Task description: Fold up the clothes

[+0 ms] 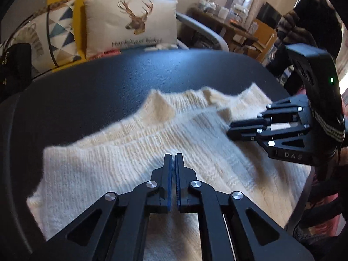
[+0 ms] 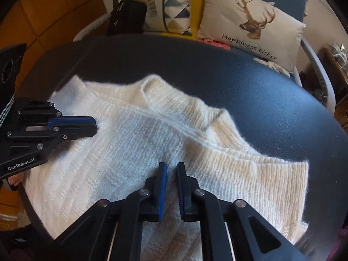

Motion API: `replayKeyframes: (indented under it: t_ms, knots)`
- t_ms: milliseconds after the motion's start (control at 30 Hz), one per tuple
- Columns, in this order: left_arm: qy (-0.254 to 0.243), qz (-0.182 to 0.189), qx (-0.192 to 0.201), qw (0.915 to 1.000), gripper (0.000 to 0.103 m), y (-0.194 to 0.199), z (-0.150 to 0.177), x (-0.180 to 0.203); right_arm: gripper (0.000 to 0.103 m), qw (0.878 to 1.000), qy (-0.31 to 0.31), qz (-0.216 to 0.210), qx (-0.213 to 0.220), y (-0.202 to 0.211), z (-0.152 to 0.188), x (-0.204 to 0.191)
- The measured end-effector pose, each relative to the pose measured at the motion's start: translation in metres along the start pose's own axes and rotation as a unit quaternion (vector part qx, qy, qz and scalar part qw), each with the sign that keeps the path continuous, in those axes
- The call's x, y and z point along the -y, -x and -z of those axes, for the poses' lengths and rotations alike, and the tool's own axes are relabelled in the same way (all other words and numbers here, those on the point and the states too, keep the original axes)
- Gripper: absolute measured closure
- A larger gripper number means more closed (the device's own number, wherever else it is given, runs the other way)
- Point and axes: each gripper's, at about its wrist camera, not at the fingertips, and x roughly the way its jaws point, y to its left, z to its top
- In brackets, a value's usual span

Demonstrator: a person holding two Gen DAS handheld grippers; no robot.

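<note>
A cream knitted sweater (image 1: 134, 165) lies partly folded on a dark round table (image 1: 104, 82). My left gripper (image 1: 173, 155) is over the middle of the sweater with its blue pads pressed together and nothing visibly held. In the right wrist view the left gripper (image 2: 95, 126) hovers shut above the sweater's (image 2: 134, 143) left part. My right gripper (image 2: 171, 165) points down at the sweater's near side. Only a narrow slit is left between its pads, and knit shows through it. From the left wrist view the right gripper (image 1: 229, 131) looks shut, its tip at a fold of the sweater.
Behind the table (image 2: 261, 100) stands a bench with a deer-print cushion (image 1: 130, 26) and a triangle-pattern cushion (image 1: 52, 32). A black bag (image 2: 128, 19) sits at the bench's left end. A cluttered wooden desk (image 1: 235, 24) stands at the far right.
</note>
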Motion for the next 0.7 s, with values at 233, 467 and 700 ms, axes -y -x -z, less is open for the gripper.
replayKeyframes:
  t_ms: [233,467,700]
  knots:
    - [0.06,0.007,-0.015,0.9981,0.094,0.004,-0.002,-0.021,0.095,0.999,-0.042,0.004,0.004,-0.003,0.008,0.02]
    - [0.085,-0.048,-0.041,0.9944,0.078,0.029,0.011,-0.058,0.078,0.995,-0.071,-0.06,0.044,0.027,0.009,0.013]
    - [0.027,-0.049,-0.091,0.9943,0.053,-0.007,0.002,-0.035,0.074,0.999,-0.004,-0.051,0.015,0.003,0.02,-0.042]
